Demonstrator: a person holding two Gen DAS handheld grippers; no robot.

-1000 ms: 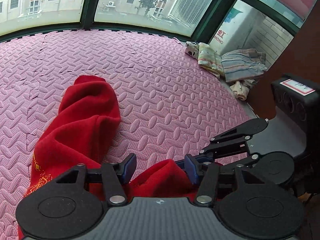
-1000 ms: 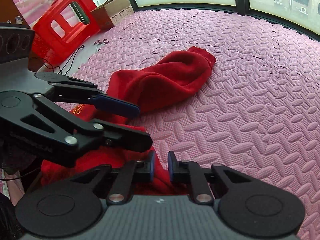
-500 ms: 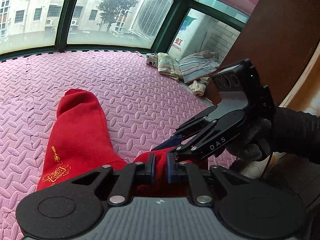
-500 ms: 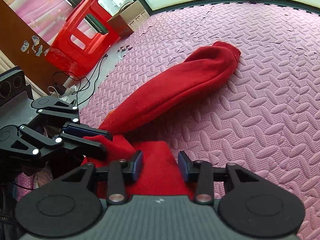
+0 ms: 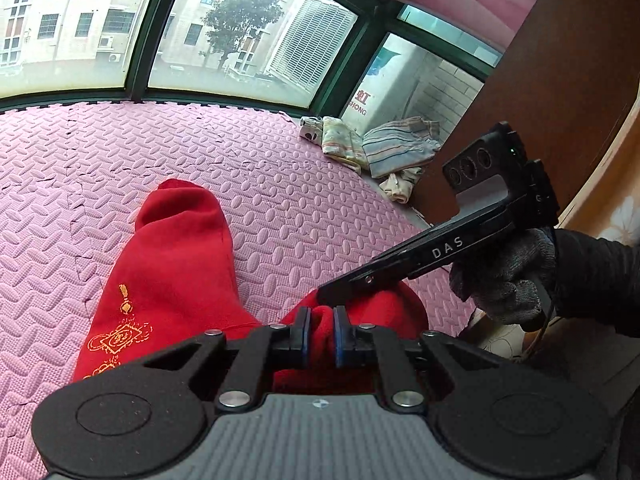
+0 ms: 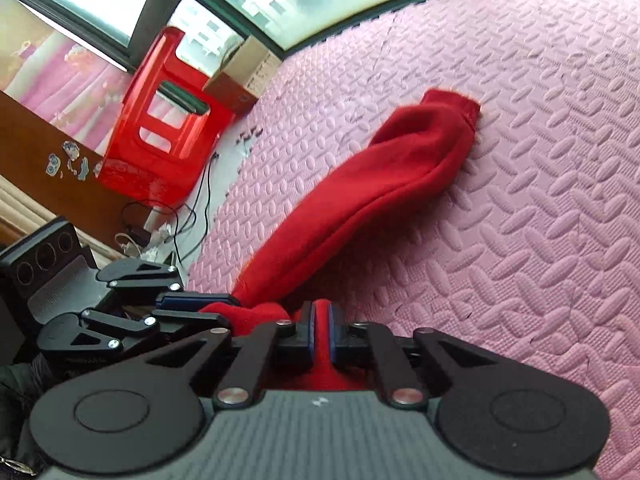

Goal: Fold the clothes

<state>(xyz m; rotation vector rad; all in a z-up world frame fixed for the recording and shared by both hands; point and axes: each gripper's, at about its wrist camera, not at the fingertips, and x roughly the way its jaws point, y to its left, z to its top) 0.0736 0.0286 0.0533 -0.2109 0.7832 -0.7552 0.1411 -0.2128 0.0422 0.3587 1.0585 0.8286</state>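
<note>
Red garment pinched in both tools; gold embroidery only in left view.

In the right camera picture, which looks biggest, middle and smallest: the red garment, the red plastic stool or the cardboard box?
1. Red garment, though it lies nearest the camera.
2. Red plastic stool.
3. Cardboard box, partly hidden behind the stool and farthest away, so unsure.
</note>
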